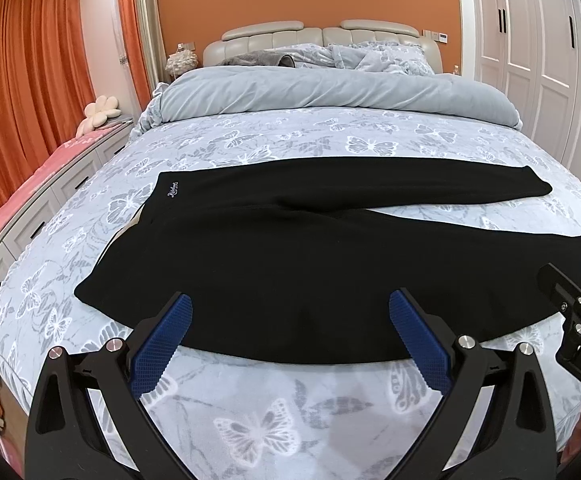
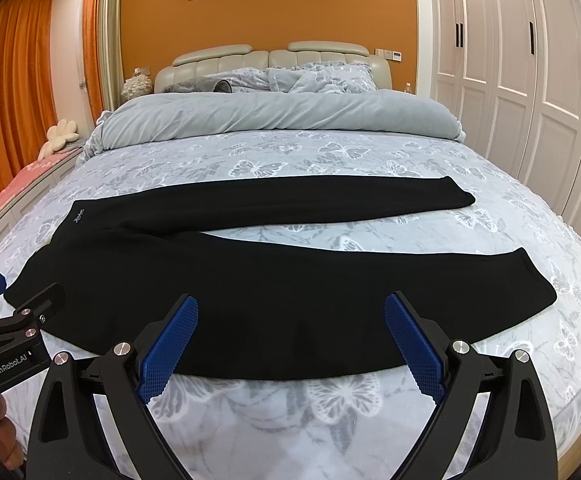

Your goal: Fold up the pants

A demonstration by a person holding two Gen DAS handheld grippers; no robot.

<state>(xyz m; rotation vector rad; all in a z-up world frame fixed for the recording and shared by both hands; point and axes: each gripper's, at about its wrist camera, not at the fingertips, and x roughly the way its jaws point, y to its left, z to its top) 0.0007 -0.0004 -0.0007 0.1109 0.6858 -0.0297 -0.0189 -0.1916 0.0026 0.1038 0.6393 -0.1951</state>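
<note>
Black pants point(image 1: 274, 256) flat on bed point(image 1: 250, 420), 2 legs spread apart

Both views are bright and evenly lit, with soft, faint shadows. Fisheye distortion bends the wardrobe point(image 2: 530, 92) and curtains point(image 1: 22, 80) at the edges; dark vignetting fills the corners. The black pants point(image 1: 290, 256) show almost no surface detail. Focus is sharp throughout.

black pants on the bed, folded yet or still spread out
Spread out: the black pants lie flat on the butterfly bedsheet, both legs apart in a V, neither gripper holding them.
</note>
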